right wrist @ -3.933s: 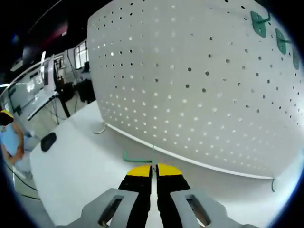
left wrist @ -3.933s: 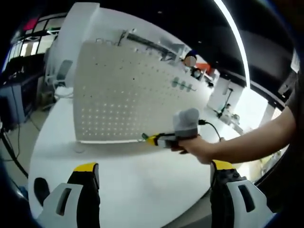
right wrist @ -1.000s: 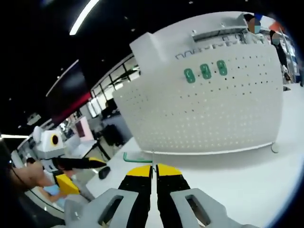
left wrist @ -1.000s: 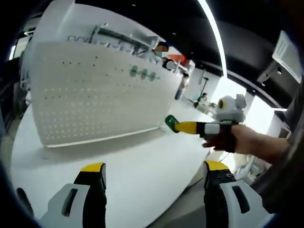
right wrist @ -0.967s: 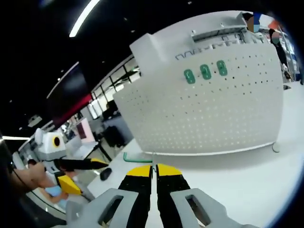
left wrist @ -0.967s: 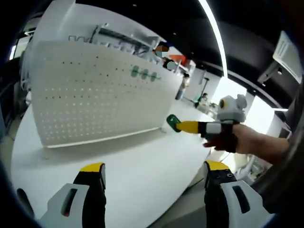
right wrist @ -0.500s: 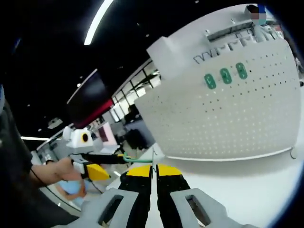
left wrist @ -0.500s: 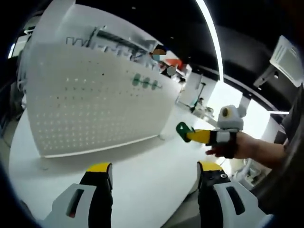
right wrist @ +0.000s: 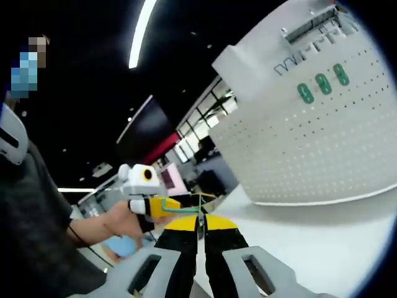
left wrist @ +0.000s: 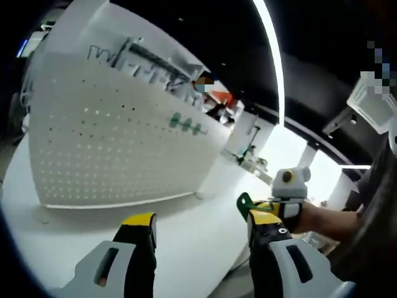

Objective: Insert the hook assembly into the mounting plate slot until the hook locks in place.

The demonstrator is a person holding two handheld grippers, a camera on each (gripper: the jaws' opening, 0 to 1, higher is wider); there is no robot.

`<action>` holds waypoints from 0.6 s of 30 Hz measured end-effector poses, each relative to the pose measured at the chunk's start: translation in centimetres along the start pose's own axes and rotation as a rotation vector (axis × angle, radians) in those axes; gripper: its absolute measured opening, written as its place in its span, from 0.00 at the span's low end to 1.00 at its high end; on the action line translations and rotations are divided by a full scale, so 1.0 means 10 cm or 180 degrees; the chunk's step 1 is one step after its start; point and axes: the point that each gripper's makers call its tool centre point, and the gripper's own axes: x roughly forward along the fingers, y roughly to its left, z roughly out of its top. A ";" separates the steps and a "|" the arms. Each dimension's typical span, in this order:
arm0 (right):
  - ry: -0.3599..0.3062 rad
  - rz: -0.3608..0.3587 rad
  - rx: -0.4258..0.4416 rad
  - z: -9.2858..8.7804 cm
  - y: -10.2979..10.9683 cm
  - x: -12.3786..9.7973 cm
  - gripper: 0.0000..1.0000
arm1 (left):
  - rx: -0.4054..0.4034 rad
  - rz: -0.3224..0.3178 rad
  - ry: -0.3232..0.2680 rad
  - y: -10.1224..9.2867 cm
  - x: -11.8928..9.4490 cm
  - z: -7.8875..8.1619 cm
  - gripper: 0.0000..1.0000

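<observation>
Dark ceiling with a long strip light (left wrist: 273, 62) hangs over a white, rounded tabletop (left wrist: 192, 230), and office space with windows shows far behind in the right gripper view. On the tabletop stands a white mounting plate (left wrist: 118, 149), upright and full of small holes, with three green hooks (left wrist: 186, 124) in a row near its upper right part. In the right gripper view the same mounting plate (right wrist: 322, 143) stands on the right, the three green hooks (right wrist: 322, 84) high on it.

In the left gripper view the left gripper (left wrist: 201, 233) has its yellow-tipped jaws set well apart with nothing between them. Just beyond its right jaw comes the right gripper (left wrist: 273, 208), held in a person's hand (left wrist: 310, 217), with a green hook assembly (left wrist: 245, 203) pinched at its tip, well apart from the mounting plate.

In the right gripper view the right gripper (right wrist: 200, 226) has its jaws pressed together on the thin green hook assembly (right wrist: 180, 208), which sticks out to the left. Beyond it, on the left, a hand (right wrist: 121, 226) holds the left gripper (right wrist: 155, 208).
</observation>
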 end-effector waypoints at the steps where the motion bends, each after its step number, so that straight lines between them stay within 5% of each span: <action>1: 0.0011 0.0043 -0.0032 0.00 0.03 0.00 0.01 | -0.0003 -0.0035 -0.0002 -0.01 -0.01 0.01 0.57; 11: -0.0122 0.0443 0.0086 0.07 0.29 0.05 0.01 | -0.0332 -0.0774 -0.0113 -0.46 0.02 0.09 0.42; 18: -0.0116 0.0534 0.0093 0.05 0.36 0.09 0.01 | -0.0330 -0.0950 -0.0103 -0.56 0.01 0.08 0.27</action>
